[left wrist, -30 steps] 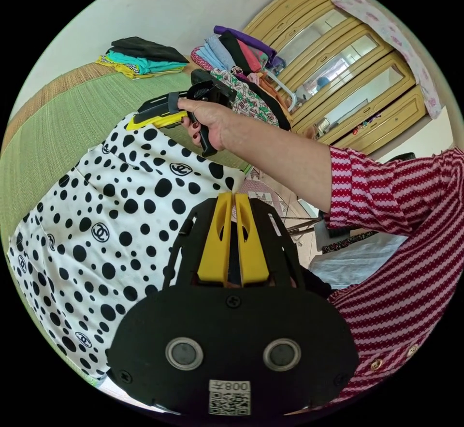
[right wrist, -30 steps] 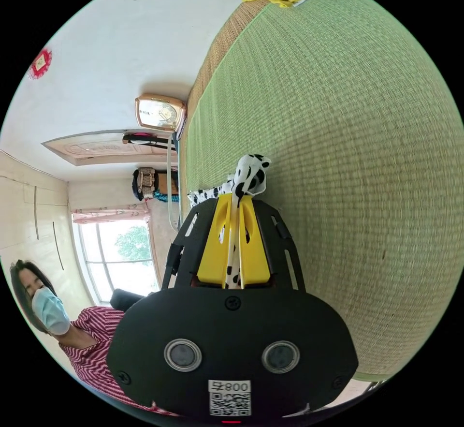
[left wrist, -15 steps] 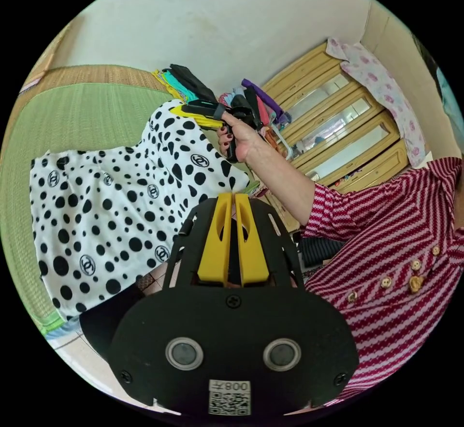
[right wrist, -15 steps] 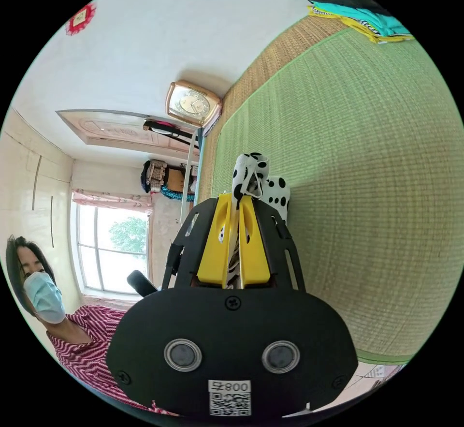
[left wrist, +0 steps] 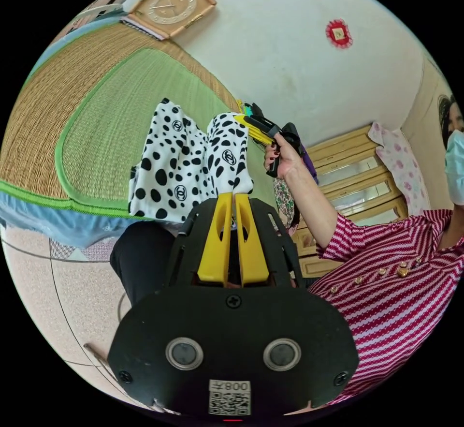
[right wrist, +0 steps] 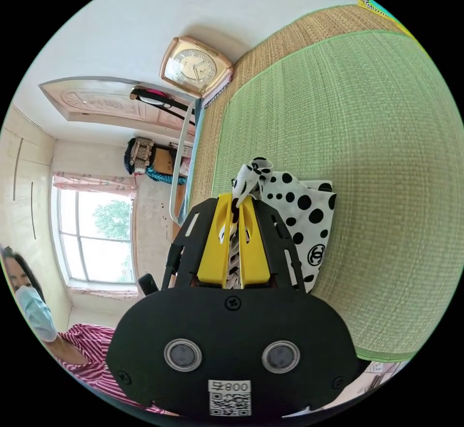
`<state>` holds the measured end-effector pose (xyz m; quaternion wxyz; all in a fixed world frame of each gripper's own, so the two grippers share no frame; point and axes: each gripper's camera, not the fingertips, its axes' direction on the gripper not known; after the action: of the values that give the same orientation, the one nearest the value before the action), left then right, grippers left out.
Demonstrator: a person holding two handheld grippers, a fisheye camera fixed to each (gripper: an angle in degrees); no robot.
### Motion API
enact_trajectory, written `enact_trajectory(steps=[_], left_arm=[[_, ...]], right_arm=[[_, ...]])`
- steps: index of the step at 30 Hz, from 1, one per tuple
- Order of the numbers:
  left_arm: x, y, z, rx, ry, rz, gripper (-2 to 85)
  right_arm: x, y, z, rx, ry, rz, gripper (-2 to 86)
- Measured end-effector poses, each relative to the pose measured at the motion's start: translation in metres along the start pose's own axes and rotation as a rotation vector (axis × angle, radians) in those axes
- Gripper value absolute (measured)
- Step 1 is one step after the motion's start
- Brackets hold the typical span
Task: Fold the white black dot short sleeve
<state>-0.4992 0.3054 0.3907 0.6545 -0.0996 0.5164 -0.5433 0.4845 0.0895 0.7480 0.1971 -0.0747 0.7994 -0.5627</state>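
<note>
In the left gripper view, a green woven mat point(left wrist: 121, 108) with a brown straw border spreads across the bed at the left, and my white black dot short sleeve point(left wrist: 188, 166) hangs in the air in front of it, its lower part draping down over the mat's green edge. My left gripper point(left wrist: 231, 199) sits just below the hanging cloth with its yellow jaws drawn almost together; the cloth's edge reaches their tips, but I cannot tell whether any of it is caught between them. To the right, my right gripper point(left wrist: 251, 125) is raised at the top corner of the shirt, carried in my hand point(left wrist: 282, 156); a clock point(left wrist: 171, 6) leans against the wall above, and a wooden cabinet point(left wrist: 357, 180) stands further right. In the right gripper view, a window point(right wrist: 96, 238) and the same clock point(right wrist: 195, 66) lie to the left, and my right gripper point(right wrist: 235, 199) has both yellow jaws pressed on a bunched fold of the short sleeve point(right wrist: 299, 219), which sprouts from the tips and runs down between them. The rest of that fold spreads just to the right of the jaws, in front of the green mat point(right wrist: 362, 156).
</note>
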Motion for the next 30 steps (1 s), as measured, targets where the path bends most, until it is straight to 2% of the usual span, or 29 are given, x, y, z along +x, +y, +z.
enact_trajectory(steps=[17,30], left_arm=[[-0.005,-0.017,-0.085,-0.015,0.031,-0.275,0.6],[0.029,-0.01,-0.124,-0.032,0.054,-0.318,0.6]], right_arm=[[0.039,-0.041,0.151,-0.139,0.193,0.01,2.5],[0.076,-0.066,0.202,-0.216,0.209,-0.015,5.6]])
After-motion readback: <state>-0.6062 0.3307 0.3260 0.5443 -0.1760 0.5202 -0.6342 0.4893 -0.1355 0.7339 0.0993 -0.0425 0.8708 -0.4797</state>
